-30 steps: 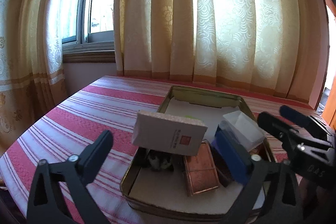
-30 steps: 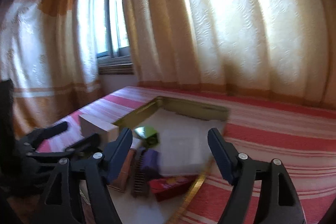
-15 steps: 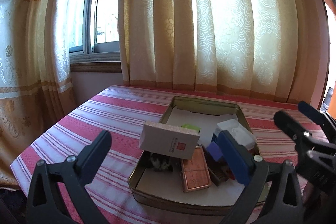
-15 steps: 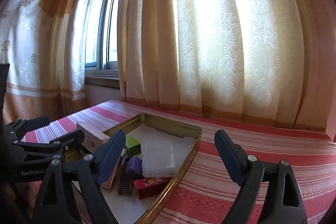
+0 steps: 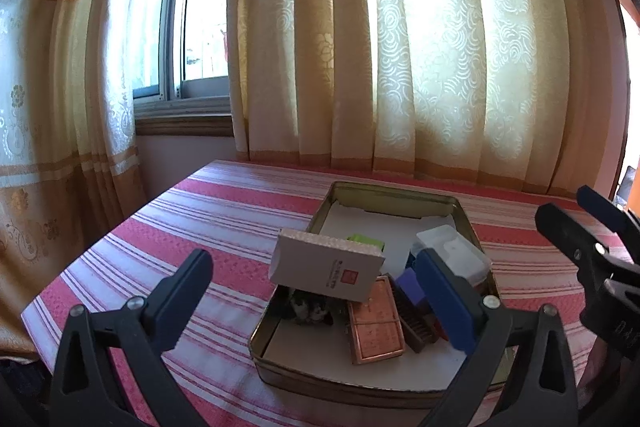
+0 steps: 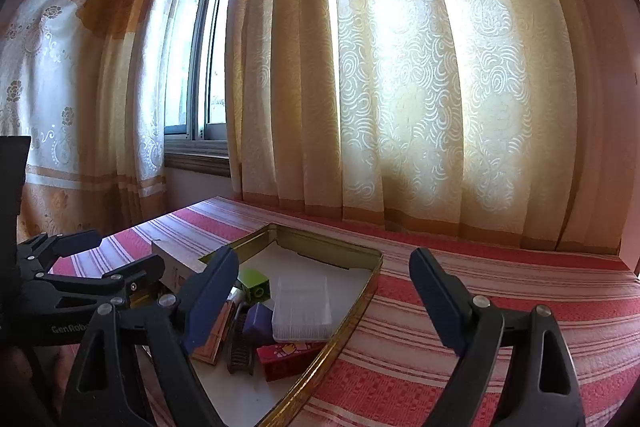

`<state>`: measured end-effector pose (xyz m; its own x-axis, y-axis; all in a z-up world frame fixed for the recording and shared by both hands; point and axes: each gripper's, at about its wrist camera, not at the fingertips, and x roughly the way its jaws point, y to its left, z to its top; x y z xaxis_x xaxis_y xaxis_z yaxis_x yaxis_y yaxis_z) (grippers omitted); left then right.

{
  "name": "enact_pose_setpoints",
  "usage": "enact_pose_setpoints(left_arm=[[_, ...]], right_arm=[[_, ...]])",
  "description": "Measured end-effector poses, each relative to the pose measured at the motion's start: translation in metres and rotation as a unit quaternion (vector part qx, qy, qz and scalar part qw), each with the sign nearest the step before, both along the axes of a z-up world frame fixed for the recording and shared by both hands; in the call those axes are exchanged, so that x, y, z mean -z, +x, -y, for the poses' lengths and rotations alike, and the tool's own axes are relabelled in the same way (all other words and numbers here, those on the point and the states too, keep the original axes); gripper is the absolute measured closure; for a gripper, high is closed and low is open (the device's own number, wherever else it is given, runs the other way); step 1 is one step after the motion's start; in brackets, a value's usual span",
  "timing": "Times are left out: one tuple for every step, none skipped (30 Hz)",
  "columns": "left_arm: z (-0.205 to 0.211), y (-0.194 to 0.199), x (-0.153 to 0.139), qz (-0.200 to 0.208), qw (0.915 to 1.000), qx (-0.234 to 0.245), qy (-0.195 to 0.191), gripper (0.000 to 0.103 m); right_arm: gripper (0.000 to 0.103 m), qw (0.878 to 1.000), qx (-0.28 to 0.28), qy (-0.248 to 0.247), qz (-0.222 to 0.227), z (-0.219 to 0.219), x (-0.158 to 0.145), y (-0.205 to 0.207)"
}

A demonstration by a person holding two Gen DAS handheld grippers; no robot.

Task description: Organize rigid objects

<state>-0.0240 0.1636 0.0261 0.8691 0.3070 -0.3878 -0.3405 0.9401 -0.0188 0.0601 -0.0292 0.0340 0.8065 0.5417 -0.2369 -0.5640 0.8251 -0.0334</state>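
Note:
A gold metal tin (image 5: 396,194) (image 6: 332,251) lined with white paper sits on the striped cloth. It holds a white card box (image 5: 326,269) leaning on its left wall, a copper case (image 5: 374,327), a clear plastic box (image 5: 452,251) (image 6: 302,303), a purple block (image 6: 258,319), a green block (image 6: 254,283), a dark comb (image 6: 240,339) and a red box (image 6: 286,359). My left gripper (image 5: 316,299) hovers open before the tin, nothing between its fingers. My right gripper (image 6: 324,297) is open and empty above the tin's right rim.
The table wears a red and white striped cloth (image 5: 208,223) (image 6: 500,291), bare to the left and right of the tin. Yellow patterned curtains (image 5: 400,67) and a window (image 5: 200,35) stand close behind the table's far edge.
Both grippers have drawn back and up from the tin, which looks smaller now. The right gripper's jaws have spread wider and swung right. The objects in the tin have not moved.

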Motion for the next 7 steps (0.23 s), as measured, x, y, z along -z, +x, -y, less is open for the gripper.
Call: enact_pose_setpoints(left_arm=[[0.0012, -0.0002, 0.0000, 0.001, 1.0000, 0.001, 0.002, 0.000], [0.0024, -0.0006, -0.0003, 0.002, 1.0000, 0.002, 0.005, 0.000], [0.0030, -0.0007, -0.0007, 0.003, 1.0000, 0.002, 0.008, 0.000], [0.0041, -0.0010, -0.0011, 0.004, 0.9999, 0.002, 0.011, 0.000], [0.0046, -0.0016, -0.0015, 0.005, 0.9999, 0.002, 0.012, 0.000], [0.0051, -0.0020, -0.0020, 0.006, 0.9999, 0.002, 0.013, 0.000], [0.0053, -0.0023, -0.0025, 0.007, 0.9999, 0.005, 0.013, 0.000]], right_arm=[[0.014, 1.000, 0.000, 0.000, -0.001, 0.0002, 0.0004, 0.0000], [0.014, 1.000, 0.000, 0.000, -0.001, 0.0003, 0.0006, 0.0001], [0.014, 1.000, 0.000, 0.000, -0.002, 0.0007, 0.0009, 0.0001], [0.014, 1.000, 0.000, 0.001, -0.003, 0.0007, 0.0008, 0.0000], [0.014, 1.000, 0.000, 0.001, -0.003, 0.0008, 0.0010, 0.0001], [0.014, 1.000, 0.000, 0.001, -0.004, 0.0011, 0.0008, 0.0004], [0.014, 1.000, 0.000, 0.001, -0.004, 0.0012, 0.0008, 0.0001]])
